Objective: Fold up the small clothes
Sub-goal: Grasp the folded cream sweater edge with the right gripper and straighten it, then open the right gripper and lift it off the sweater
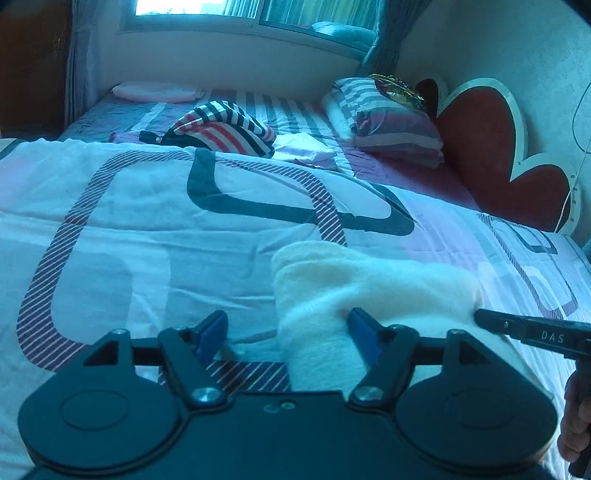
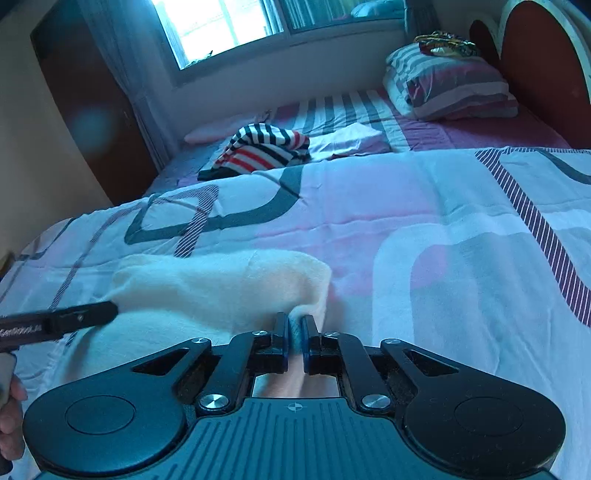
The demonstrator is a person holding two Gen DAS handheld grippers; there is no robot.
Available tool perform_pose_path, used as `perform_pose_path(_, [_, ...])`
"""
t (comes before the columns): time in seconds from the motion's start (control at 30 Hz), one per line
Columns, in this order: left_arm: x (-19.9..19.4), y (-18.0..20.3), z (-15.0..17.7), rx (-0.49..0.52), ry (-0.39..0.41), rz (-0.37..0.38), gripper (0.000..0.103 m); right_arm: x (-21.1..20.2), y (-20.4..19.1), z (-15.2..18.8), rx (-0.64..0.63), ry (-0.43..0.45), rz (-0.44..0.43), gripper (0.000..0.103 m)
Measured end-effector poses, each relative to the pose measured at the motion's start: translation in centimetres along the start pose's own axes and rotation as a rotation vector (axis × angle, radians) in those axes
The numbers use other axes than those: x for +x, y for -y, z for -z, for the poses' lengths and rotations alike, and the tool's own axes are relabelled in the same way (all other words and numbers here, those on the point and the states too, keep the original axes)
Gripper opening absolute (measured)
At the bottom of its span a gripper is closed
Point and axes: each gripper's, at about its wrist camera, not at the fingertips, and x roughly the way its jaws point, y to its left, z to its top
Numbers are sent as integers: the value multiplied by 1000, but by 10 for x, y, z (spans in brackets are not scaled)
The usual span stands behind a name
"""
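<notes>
A small white fleecy garment (image 1: 369, 284) lies folded on the patterned bedspread (image 1: 147, 229), close in front of both grippers. My left gripper (image 1: 288, 325) is open, its right finger against the garment's left end and its left finger over bare bedspread. My right gripper (image 2: 295, 325) is shut on the garment's right edge (image 2: 221, 284); a fold of cloth sits pinched between its fingers. The right gripper's finger shows at the right of the left wrist view (image 1: 532, 332), and the left gripper's finger at the left of the right wrist view (image 2: 62, 317).
A striped navy, red and white garment (image 1: 225, 127) lies bunched further up the bed, beside a pale folded cloth (image 1: 306, 149). A striped pillow (image 1: 391, 118) leans by the red heart-shaped headboard (image 1: 491, 147). A window (image 2: 229, 26) is behind, a wardrobe (image 2: 85, 92) to the left.
</notes>
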Motion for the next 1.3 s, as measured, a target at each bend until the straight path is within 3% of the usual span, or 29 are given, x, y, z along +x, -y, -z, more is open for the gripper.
perform_pose_path(0.13, [-22,-1,6,-3,13,14,71,-19,-11,5,-48,21,41,7])
perform_pose_path(0.23, [-50,-3,22,-13,37,46,67,-52,-23,22,-81,61,0,46])
perform_pose_path(0.27, [-58,-5,30,-24,35,55,67,-62,-25,29,-78,59,-19,47])
perform_pose_path(0.43, [-79,-11,59,-52,29,65,66,-87,-37,65,-55,35,-85,46])
perform_pose_path(0.53, [-77,-13,63,-87,12,75,66,-76,-47,69,-67,15,-59,46])
perform_pose_path(0.6, [-74,-13,62,-91,-3,73,66,-65,-48,68,-69,-10,-47,33])
perform_pose_path(0.63, [-73,-12,61,-89,-9,67,67,-64,-48,67,-81,-3,-47,14])
perform_pose_path(0.67, [-72,-11,60,-90,-13,66,67,-66,-46,64,-79,6,-49,11])
perform_pose_path(0.93, [-67,12,67,-5,-43,54,68,-66,-35,64,-70,-21,3,10])
perform_pose_path(1.07, [-92,15,86,22,-26,53,63,-101,-47,68,-101,50,15,10])
perform_pose_path(1.17, [-104,15,110,15,-43,63,63,-122,-56,85,-110,51,-31,10])
perform_pose_path(1.3, [-121,19,133,11,-35,48,65,-123,-73,129,-180,-37,-32,10])
